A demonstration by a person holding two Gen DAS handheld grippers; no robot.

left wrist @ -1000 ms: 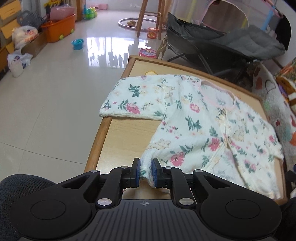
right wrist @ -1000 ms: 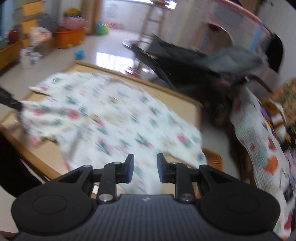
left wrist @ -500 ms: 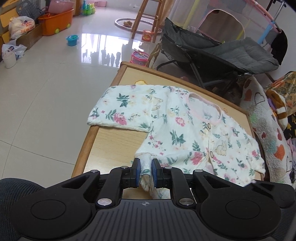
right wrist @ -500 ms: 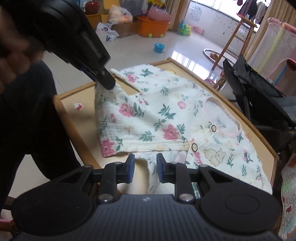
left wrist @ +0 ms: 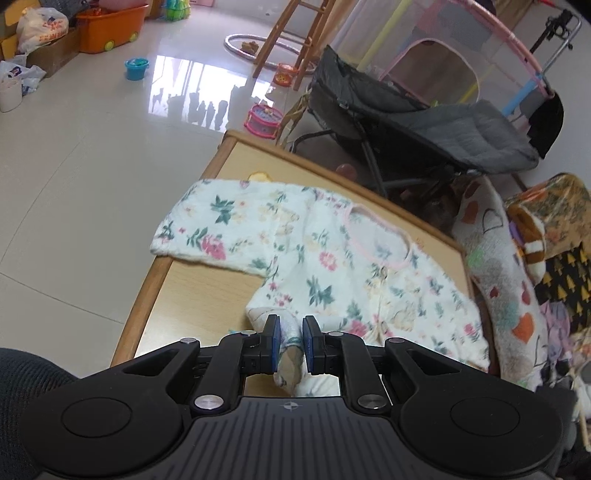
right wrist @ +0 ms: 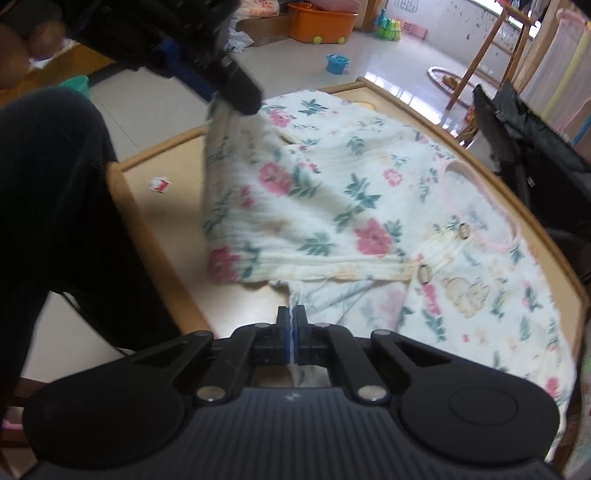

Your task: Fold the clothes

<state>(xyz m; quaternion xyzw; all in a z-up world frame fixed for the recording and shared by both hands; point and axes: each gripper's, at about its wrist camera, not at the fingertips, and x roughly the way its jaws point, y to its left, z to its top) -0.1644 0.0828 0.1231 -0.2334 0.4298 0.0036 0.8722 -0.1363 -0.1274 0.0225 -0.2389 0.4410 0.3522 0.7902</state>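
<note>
Now right gripper (right wrist: 294, 320) newly clamped on floral garment (right wrist: 332, 206) hem, left gripper (left wrist: 289, 341) still pinching its corner.

No readable words, brand names or numbers showed in either view. The white plastic bag (left wrist: 40, 26) beside the orange bin carried red printing, too small and blurred to make out. A small red-and-white sticker (right wrist: 159, 183) lay on the surface (right wrist: 177, 291), its marks illegible. Each tool body bore only a tiny cross-shaped emblem at the centre of its ribbed top, not lettering, on the left tool (left wrist: 289, 341) and the right tool (right wrist: 292, 334).
</note>
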